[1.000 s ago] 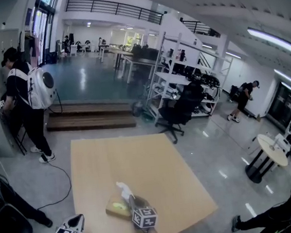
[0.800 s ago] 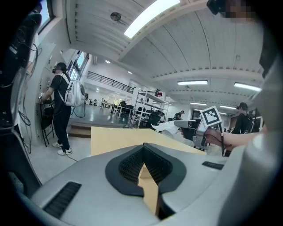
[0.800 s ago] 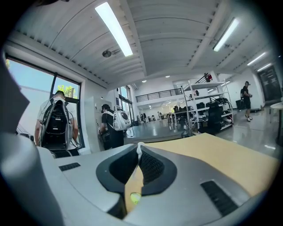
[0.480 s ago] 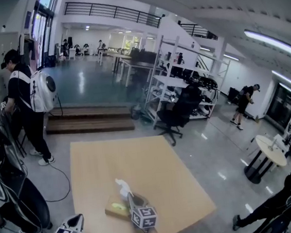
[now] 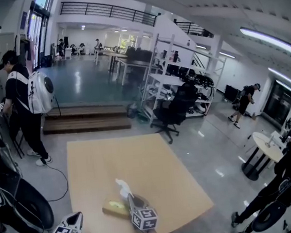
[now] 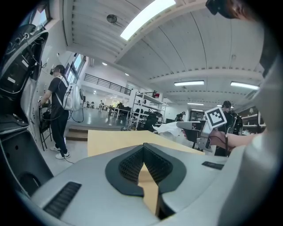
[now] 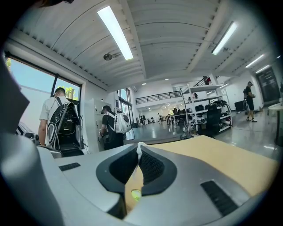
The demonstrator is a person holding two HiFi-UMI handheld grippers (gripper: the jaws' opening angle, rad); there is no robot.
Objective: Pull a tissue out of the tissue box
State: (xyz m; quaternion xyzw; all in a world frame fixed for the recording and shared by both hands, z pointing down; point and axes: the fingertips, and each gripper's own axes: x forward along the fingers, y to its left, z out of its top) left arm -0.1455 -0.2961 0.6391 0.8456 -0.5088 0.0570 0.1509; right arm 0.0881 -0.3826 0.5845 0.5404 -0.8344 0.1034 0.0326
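One pinch: right hand-held gripper [image 7: 139, 152] grips the tissue [image 5: 123, 187] above the tissue box [image 5: 115, 208], 6 o'clock on the table [image 5: 140, 160]. Left hand-held gripper [image 6: 143, 148] pressed together, empty, at the box's 8 o'clock. Risk: unheld box may lift along, or tissue tears.

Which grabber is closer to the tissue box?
Right. The right gripper hovers over the tissue box, pinching its tissue; the left gripper sits off to the box's left, apart.
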